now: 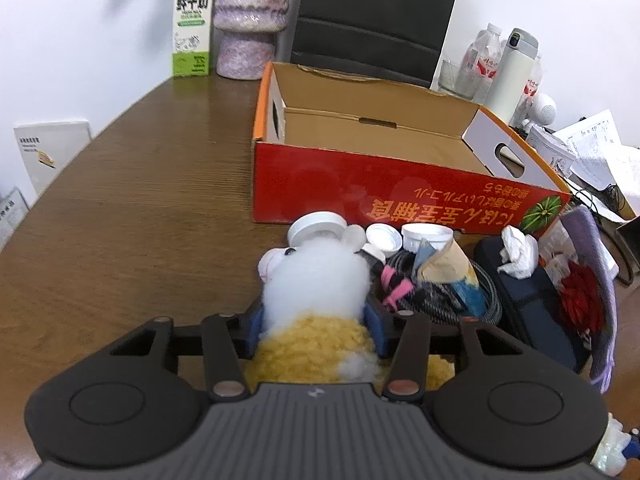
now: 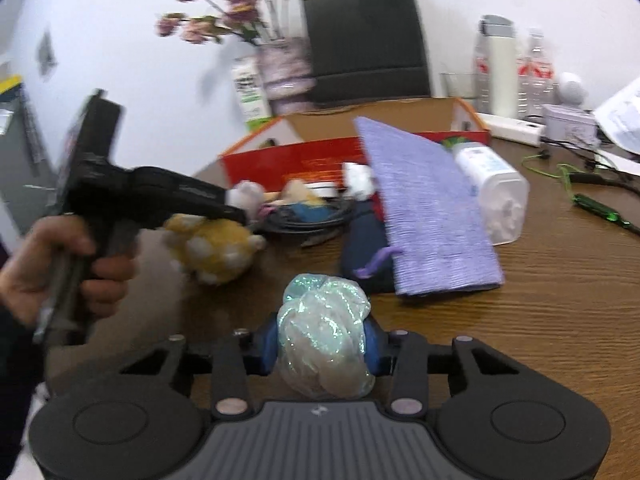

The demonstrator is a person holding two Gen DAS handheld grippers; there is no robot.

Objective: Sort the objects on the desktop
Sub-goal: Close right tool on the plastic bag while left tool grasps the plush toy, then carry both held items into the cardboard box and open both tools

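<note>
My left gripper [image 1: 316,328] is shut on a white and yellow plush toy [image 1: 316,300], held just above the table in front of the open red cardboard box [image 1: 400,184]. The toy also shows in the right wrist view [image 2: 216,248], clamped by the left gripper [image 2: 236,210]. My right gripper [image 2: 324,348] is shut on a shiny iridescent bag [image 2: 324,336] above the table. A pile of small objects lies before the box: white caps [image 1: 384,236], a coiled cable [image 1: 440,300], a dark pouch [image 1: 532,308].
A purple cloth [image 2: 432,212] leans over the pouch, with a white plastic bottle [image 2: 492,184] beside it. A milk carton [image 1: 192,20] and purple vase [image 1: 250,16] stand at the back left. Bottles [image 1: 508,68], papers [image 1: 600,148] and cables crowd the right.
</note>
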